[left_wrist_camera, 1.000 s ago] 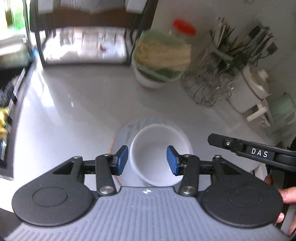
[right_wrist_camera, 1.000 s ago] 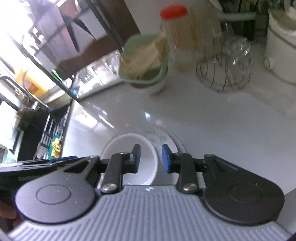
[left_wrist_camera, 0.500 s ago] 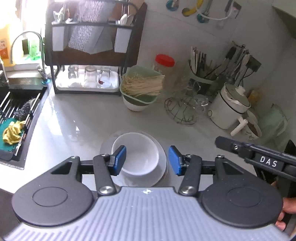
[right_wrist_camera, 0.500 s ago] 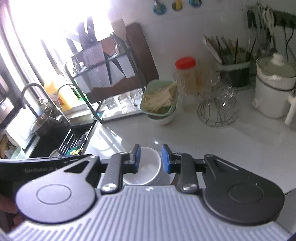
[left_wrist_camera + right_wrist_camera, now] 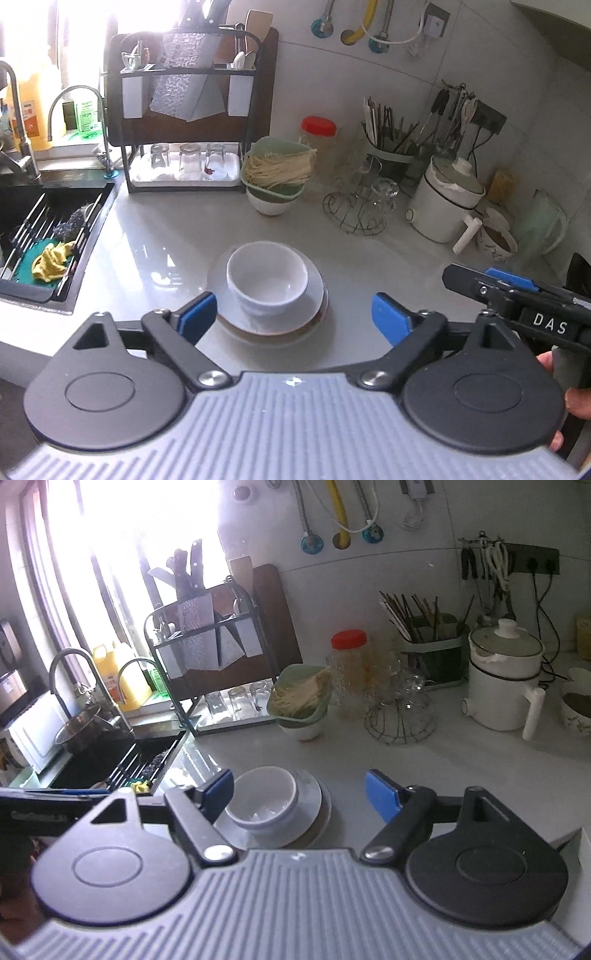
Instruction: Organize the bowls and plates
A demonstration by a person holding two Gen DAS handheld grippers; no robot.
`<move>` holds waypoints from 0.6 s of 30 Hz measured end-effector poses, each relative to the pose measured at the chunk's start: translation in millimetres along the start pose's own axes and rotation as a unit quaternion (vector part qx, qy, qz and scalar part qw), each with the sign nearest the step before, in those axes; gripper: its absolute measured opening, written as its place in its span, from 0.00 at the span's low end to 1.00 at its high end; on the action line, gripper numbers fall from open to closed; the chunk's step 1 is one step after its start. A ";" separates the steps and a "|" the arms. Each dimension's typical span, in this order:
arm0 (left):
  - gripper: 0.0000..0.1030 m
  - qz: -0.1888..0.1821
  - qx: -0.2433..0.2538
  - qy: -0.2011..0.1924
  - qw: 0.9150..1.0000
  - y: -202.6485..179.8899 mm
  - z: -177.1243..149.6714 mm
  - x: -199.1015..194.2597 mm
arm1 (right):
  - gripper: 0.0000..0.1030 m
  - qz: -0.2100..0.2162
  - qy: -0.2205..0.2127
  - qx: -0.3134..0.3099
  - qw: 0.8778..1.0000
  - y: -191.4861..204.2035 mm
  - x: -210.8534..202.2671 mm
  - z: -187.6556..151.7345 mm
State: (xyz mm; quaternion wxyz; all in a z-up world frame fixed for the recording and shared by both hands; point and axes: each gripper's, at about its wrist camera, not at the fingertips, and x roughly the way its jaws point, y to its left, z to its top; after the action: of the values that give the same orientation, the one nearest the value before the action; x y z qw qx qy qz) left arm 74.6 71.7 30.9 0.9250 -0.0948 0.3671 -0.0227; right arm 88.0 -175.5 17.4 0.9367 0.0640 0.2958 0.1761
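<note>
A white bowl stands on a stack of plates in the middle of the grey counter. It also shows in the right wrist view on the plates. My left gripper is open and empty, held back above and in front of the stack. My right gripper is open and empty, also drawn back, with the stack behind its left finger. The right gripper also shows at the right edge of the left wrist view.
A sink with a rack lies at the left. A dish rack with glasses, a green basket of chopsticks on a bowl, a red-lidded jar, a wire stand and a white pot line the back.
Both grippers have pulled up and back from the bowl and plates. Both have opened wider. The bowl and plates stay on the counter.
</note>
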 end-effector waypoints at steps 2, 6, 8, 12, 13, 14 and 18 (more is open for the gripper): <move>0.96 0.004 0.000 -0.002 1.000 -0.9 -6.8 -5.9 | 0.78 0.000 -0.005 -0.001 1.000 -0.8 -7.5 -6.6; 0.97 0.013 0.001 0.002 1.000 -2.8 -18.0 -12.6 | 0.83 -0.005 -0.018 -0.008 1.000 1.2 -19.4 -17.2; 0.97 0.014 -0.001 0.004 1.000 -3.1 -22.5 -15.2 | 0.93 -0.005 -0.016 -0.013 1.000 2.9 -23.0 -22.6; 0.98 0.019 0.001 0.007 1.000 -5.1 -31.2 -21.0 | 0.92 -0.005 -0.015 -0.006 1.000 1.6 -30.1 -32.0; 0.98 0.020 0.002 0.007 1.000 -5.8 -32.6 -22.1 | 0.92 -0.005 -0.014 -0.001 1.000 0.7 -31.5 -33.9; 0.98 0.021 0.003 0.008 1.000 -6.4 -34.2 -23.2 | 0.92 -0.006 -0.013 0.001 1.000 0.4 -32.9 -35.6; 0.98 0.023 0.010 0.008 1.000 -8.9 -39.7 -27.2 | 0.92 -0.012 -0.021 0.006 1.000 0.8 -41.7 -41.8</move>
State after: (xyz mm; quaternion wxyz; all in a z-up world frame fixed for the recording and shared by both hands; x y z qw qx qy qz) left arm 27.9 59.8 22.7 0.9231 -0.0773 0.3768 -0.0062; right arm 31.8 -189.5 5.6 0.9443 0.0698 0.2779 0.1621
